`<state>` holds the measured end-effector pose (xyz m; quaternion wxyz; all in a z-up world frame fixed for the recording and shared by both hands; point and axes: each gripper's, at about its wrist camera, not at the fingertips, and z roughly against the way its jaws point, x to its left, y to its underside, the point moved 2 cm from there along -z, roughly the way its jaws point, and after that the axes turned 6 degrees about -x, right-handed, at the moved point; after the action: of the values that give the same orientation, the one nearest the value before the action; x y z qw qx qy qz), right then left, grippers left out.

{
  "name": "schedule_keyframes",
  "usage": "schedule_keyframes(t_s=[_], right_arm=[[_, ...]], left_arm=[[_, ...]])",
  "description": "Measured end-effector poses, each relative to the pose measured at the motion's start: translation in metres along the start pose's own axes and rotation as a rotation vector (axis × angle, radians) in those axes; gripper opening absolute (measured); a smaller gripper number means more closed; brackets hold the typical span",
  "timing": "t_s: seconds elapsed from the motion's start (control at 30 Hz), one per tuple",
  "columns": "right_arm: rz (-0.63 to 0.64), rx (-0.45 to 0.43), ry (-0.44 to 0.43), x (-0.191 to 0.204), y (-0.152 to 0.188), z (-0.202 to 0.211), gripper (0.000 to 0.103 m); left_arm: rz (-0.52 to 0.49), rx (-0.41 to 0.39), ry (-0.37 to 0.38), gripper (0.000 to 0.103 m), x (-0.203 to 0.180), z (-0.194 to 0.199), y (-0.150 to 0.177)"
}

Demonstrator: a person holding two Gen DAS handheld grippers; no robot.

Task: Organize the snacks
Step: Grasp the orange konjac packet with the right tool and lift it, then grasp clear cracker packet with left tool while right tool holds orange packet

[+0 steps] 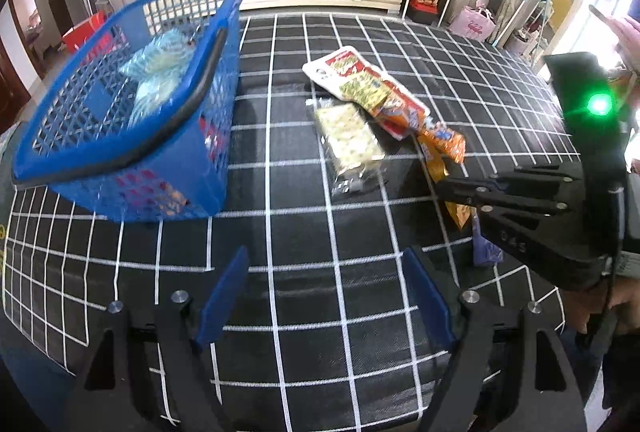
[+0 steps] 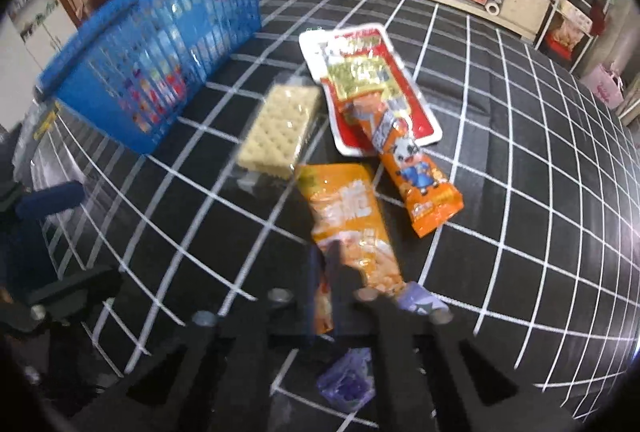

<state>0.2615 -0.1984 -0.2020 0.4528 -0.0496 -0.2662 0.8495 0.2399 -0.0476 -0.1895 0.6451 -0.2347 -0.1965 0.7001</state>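
Orange snack packet (image 2: 348, 228) pinched at near end by right gripper (image 2: 326, 296), jaws clamped on it; left gripper (image 1: 324, 296) spread wide, empty, above checked cloth (image 1: 280, 312). Thin edge grip, packet could slip before reaching blue basket (image 1: 192, 168)

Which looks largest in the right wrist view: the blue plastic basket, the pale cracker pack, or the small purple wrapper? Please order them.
1. Blue plastic basket
2. Pale cracker pack
3. Small purple wrapper

The wrapper lies nearest the camera and partly behind the right gripper, so its real size is uncertain.
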Motion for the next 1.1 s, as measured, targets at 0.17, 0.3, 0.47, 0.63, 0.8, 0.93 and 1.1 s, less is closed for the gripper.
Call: schedule_keyframes(t_s=[0.17, 0.3, 0.47, 0.63, 0.8, 0.93, 1.1], right_arm=[[-0.094, -0.068, -0.028, -0.019, -0.020, 0.020, 0.003], [-0.134, -0.120, -0.050, -0.028, -0.033, 0.031, 0.003], [-0.153, -0.119, -0.004, -0.043, -0.045, 0.025, 0.003], [-0.154, -0.110, 0.016, -0.047, -0.049, 0.011, 0.003], [-0.174, -0.089, 0.023, -0.052, -0.050, -0.003, 0.003], [-0.187, -0.090, 0.032, -0.055, -0.052, -0.009, 0.003], [-0.183, -0.095, 0.041, -0.057, -0.057, -0.014, 0.003]], left_arm=[[-0.007, -0.015, 0.001, 0.078, -0.005, -0.002, -0.023], [-0.009, -0.007, 0.017, 0.078, -0.013, -0.010, -0.043], [-0.009, 0.052, 0.023, 0.078, -0.027, -0.039, -0.060], [-0.027, 0.089, -0.027, 0.078, -0.033, -0.069, -0.064], [0.005, 0.121, -0.014, 0.078, -0.025, -0.092, -0.067], [0.036, 0.145, -0.020, 0.078, -0.014, -0.108, -0.070], [0.027, 0.162, -0.033, 0.078, -0.012, -0.124, -0.077]])
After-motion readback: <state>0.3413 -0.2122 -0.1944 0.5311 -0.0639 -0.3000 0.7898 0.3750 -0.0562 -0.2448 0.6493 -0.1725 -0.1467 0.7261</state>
